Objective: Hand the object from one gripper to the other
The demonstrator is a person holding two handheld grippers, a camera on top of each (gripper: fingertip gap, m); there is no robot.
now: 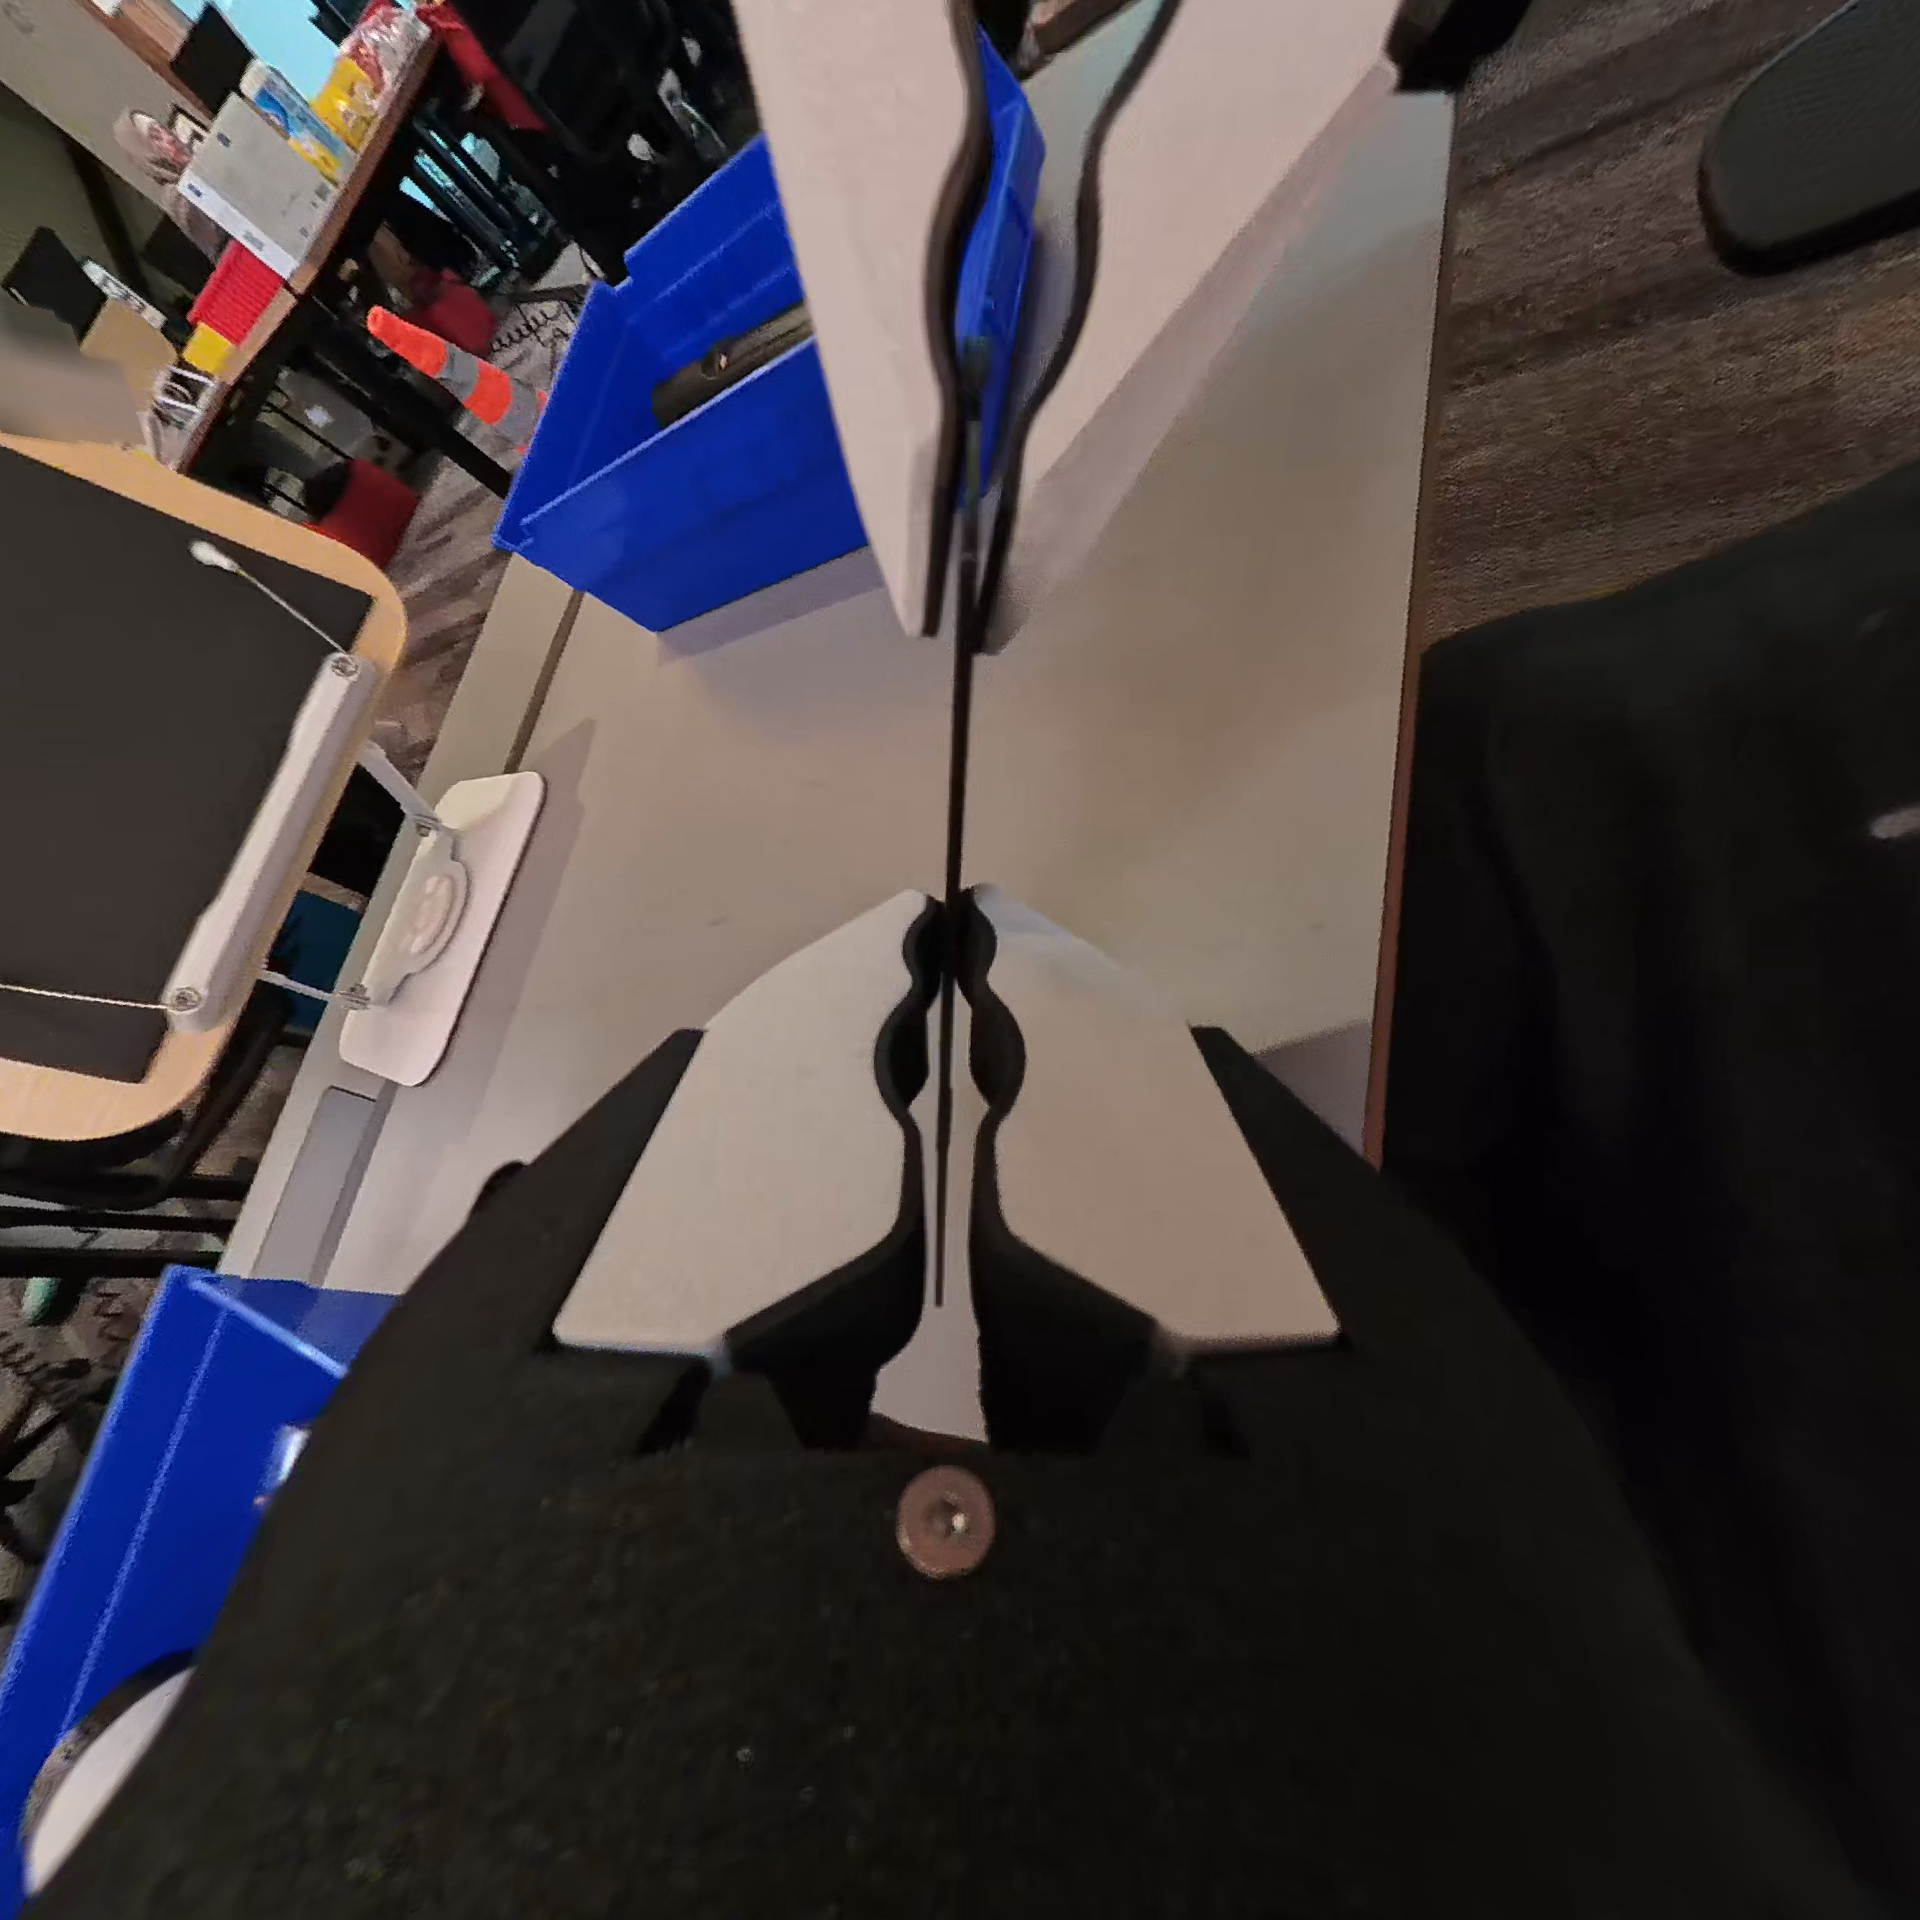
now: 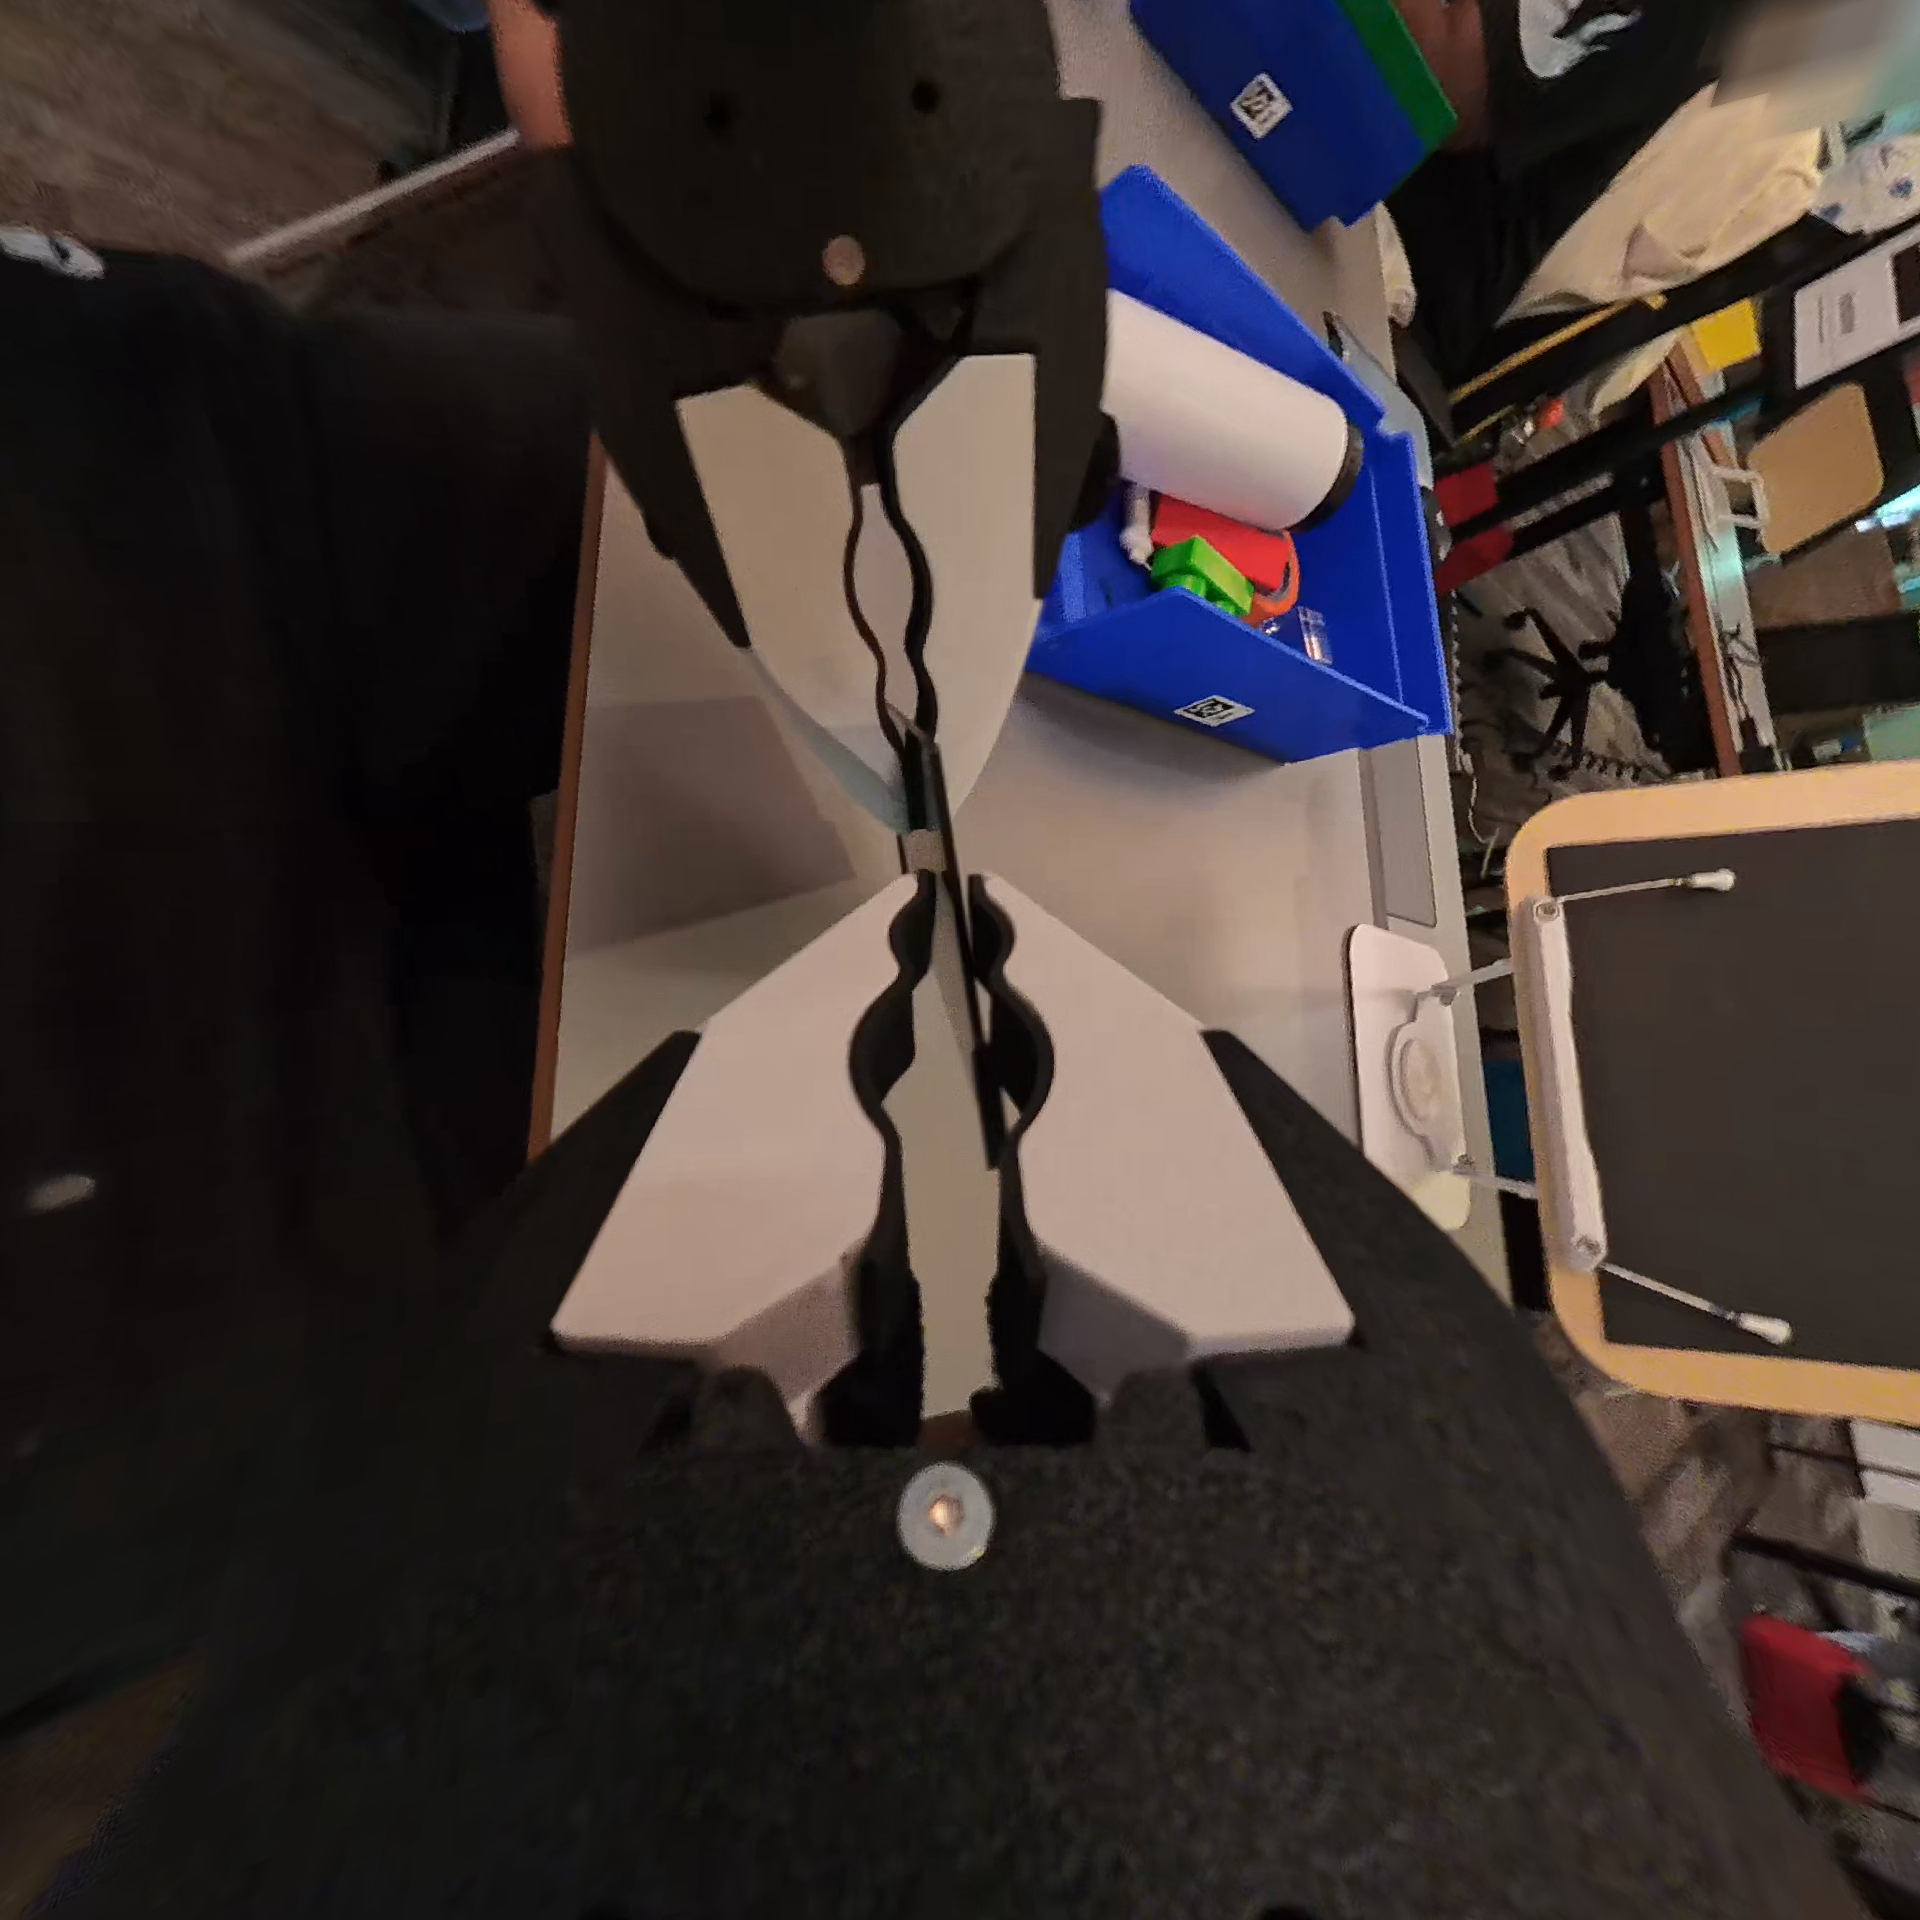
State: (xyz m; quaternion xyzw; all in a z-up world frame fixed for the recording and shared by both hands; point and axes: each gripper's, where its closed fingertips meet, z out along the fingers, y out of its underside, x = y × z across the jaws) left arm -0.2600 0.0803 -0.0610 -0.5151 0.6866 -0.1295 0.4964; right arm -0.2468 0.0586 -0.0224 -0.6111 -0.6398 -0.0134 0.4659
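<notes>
A thin flat black strip (image 1: 956, 769) seen edge-on spans the gap between my two grippers, which face each other tip to tip above the white table (image 1: 1195, 748). My left gripper (image 1: 949, 914) is shut on its near end. The strip runs back between the pads. My right gripper (image 1: 964, 623) comes in from the top of the left wrist view, with its tips on either side of the strip's far end. In the right wrist view my right gripper (image 2: 948, 888) stands narrowly open around the strip (image 2: 961, 997), with table showing between its fingers. The left gripper (image 2: 909, 769) pinches the strip opposite.
A blue bin (image 1: 686, 499) stands on the table behind the right gripper. Another blue bin (image 2: 1247, 665) holds a white cylinder (image 2: 1216, 426) and red and green items. A white mount plate (image 1: 436, 935) lies at the table edge beside a chair (image 1: 156, 779). A person in dark clothing (image 1: 1662, 1039) is close by.
</notes>
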